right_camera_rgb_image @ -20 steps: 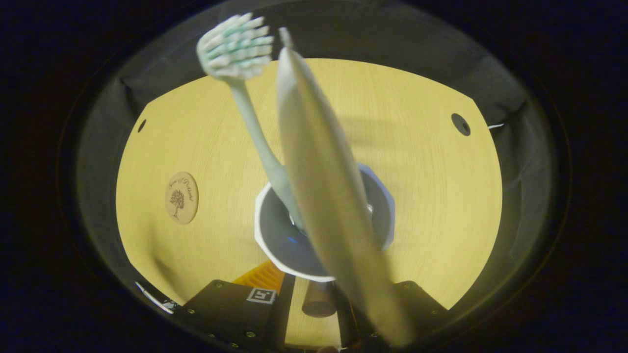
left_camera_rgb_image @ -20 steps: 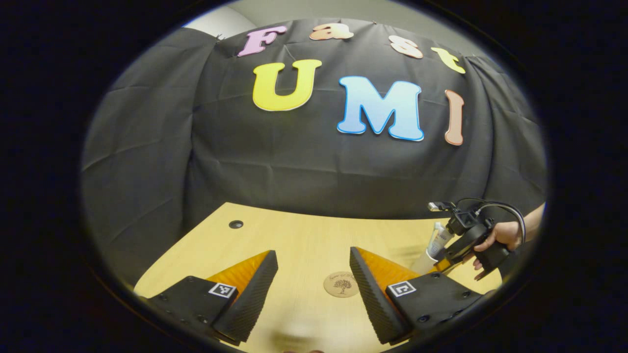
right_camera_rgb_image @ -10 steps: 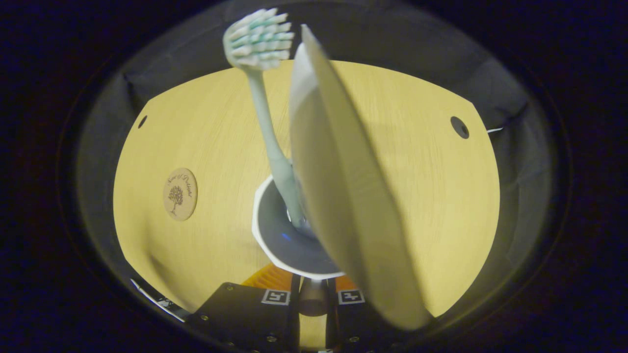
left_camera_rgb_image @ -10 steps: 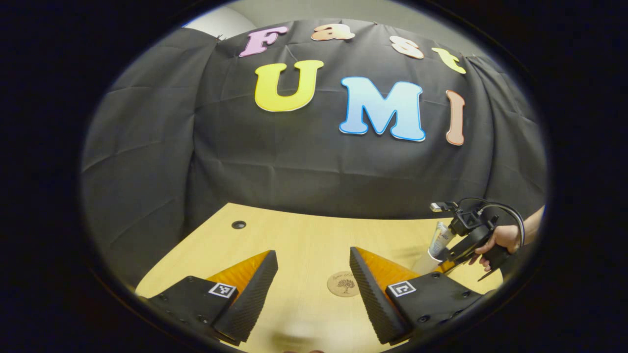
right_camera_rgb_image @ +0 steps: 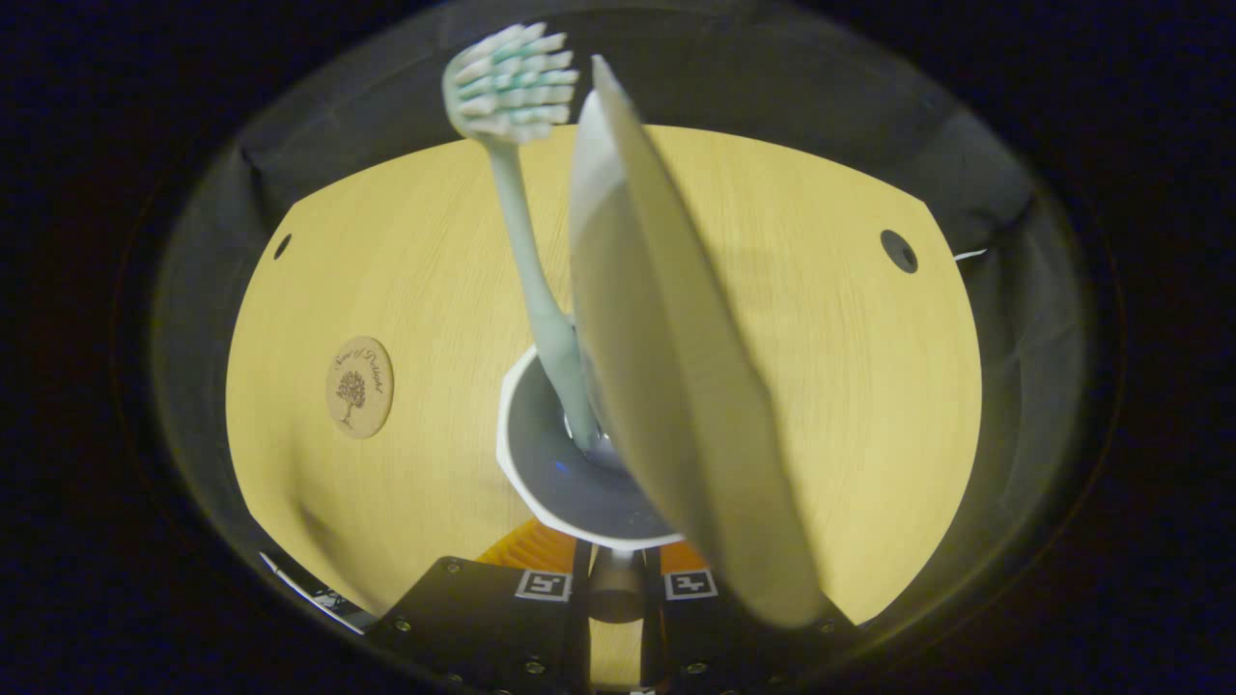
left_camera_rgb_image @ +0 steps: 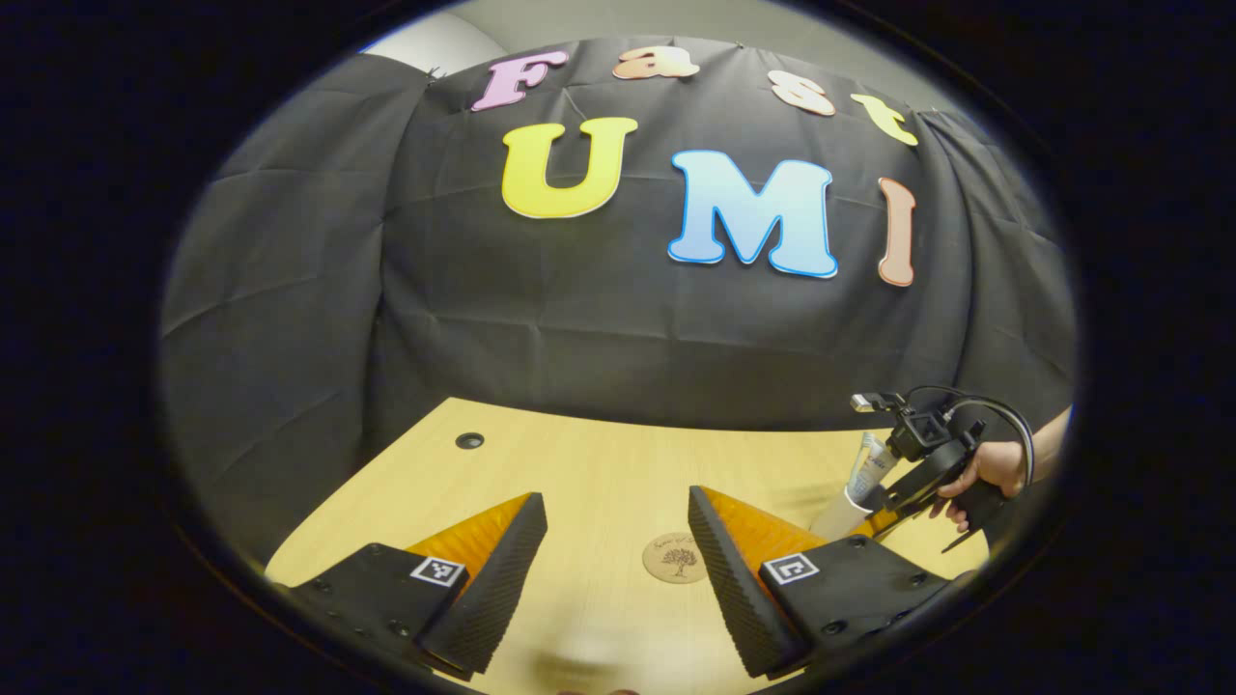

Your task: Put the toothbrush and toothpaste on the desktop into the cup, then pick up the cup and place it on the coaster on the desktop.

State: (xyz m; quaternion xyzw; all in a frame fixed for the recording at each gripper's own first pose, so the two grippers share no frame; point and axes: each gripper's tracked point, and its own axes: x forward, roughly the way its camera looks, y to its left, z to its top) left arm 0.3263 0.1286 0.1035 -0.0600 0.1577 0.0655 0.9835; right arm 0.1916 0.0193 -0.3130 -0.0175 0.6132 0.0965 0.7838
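Pale yellow wood-grain is covering the bench (left_camera_rgb_image: 599, 473), which is sitting against a black cloth wall (left_camera_rgb_image: 541, 309) with creases running across it. A dark round hole (left_camera_rgb_image: 469, 440) is showing near the bench's far left corner in the left gripper view; in the right gripper view two such holes are lying near the far corners.

Left tool (left_camera_rgb_image: 618, 569): fingers standing wide apart, gripping nothing, hovering low over the bench. The round brown coaster (left_camera_rgb_image: 674, 558) is lying flat on the bench between the fingers, partly covered by the right-hand finger.

Right tool (right_camera_rgb_image: 614, 585): fingers drawn close together at the near rim of the white cup (right_camera_rgb_image: 541, 483). Whether they are pinching the rim is hard to make out, since the rim is covering the fingertips. The cup is standing upright on the bench, well apart from the coaster (right_camera_rgb_image: 359, 387). The toothbrush (right_camera_rgb_image: 526, 232) is standing in the cup, bristles up. The toothpaste (right_camera_rgb_image: 666, 367) is leaning in the cup beside it, blurred and very near the lens, hiding the cup's right side.

In the left gripper view a hand (left_camera_rgb_image: 990, 468) is holding the right tool at the far right; the cup there is mostly hidden behind the finger.
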